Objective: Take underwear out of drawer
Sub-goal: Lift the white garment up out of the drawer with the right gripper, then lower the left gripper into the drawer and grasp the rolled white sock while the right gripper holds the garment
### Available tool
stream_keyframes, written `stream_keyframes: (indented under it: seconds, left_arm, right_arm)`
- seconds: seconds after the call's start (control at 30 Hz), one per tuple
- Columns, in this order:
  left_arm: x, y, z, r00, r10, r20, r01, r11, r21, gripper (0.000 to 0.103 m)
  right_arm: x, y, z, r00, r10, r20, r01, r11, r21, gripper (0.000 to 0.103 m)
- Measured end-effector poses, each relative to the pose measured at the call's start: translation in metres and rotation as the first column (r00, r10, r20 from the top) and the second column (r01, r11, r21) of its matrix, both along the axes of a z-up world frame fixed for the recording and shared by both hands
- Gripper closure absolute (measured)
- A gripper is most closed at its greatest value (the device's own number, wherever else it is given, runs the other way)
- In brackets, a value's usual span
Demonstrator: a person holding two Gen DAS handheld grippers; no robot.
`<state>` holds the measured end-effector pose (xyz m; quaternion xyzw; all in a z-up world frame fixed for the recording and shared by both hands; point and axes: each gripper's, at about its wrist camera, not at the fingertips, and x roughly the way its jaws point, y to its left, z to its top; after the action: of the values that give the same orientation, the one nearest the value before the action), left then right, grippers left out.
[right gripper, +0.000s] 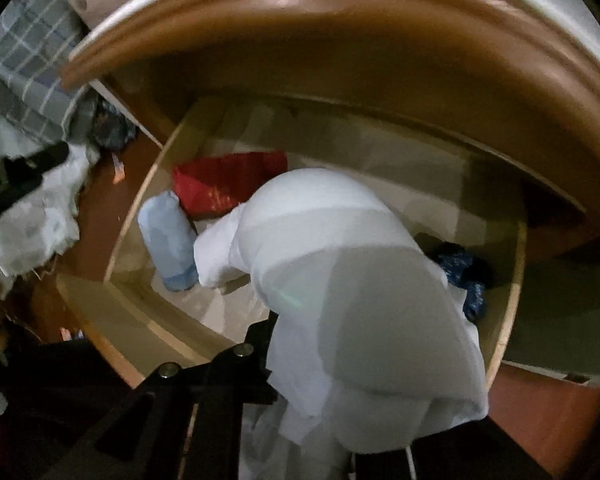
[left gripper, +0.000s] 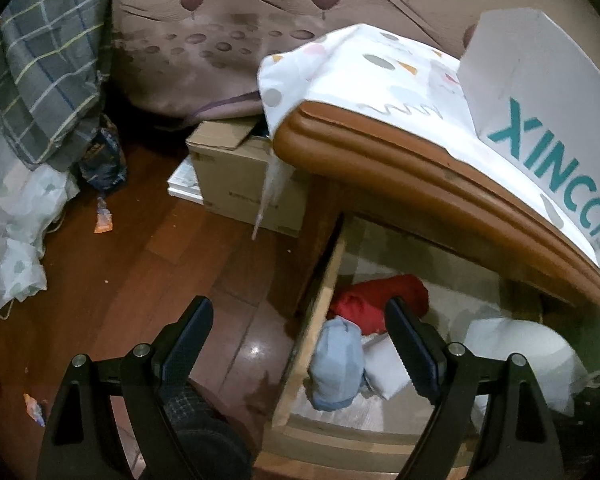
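Left gripper: jaws spread wide, nothing between the pads, pointing steeply down. Both black fingers fully visible in the left wrist view, pads bare. In the right wrist view it shows as a dark blurred bar at the left edge.

Right gripper: pointing almost straight down, jaws clamped tight on white fabric. Cloth drapes over and hides both fingertips; only the black linkage and its pivot screws show at the lower left of the right wrist view. Frame is motion-blurred.
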<state>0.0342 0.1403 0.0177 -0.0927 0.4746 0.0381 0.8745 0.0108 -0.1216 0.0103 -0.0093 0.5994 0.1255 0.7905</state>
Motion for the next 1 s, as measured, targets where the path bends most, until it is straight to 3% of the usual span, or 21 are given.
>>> stream_keyframes:
  seconds: [0.23,0.43,0.63,1.0]
  left_arm:
    - [0.004,-0.022,-0.016,0.995,-0.090,-0.038,0.089,0.996,-0.020,0.017]
    - [0.003,-0.049,-0.036,0.978,-0.178,-0.106,0.176,0.984,-0.032,0.016]
    - [0.002,-0.081,-0.051,0.950,-0.275,-0.148,0.277,0.961,-0.002,0.016]
    - [-0.005,-0.110,-0.070,0.901,-0.378,-0.213,0.395,0.917,0.045,0.016]
  right_arm:
    - [-0.028,-0.030,0.012,0.988,-0.066,0.142,0.062,0.997,0.035,0.092]
    - [-0.036,-0.050,0.010,0.968,-0.134,0.212,0.129,0.991,0.037,0.092]
    - [-0.035,-0.058,0.001,0.969,-0.169,0.180,0.163,0.986,0.046,0.092]
    - [-0.040,-0.080,0.012,0.956,-0.210,0.202,0.193,0.976,0.101,0.092]
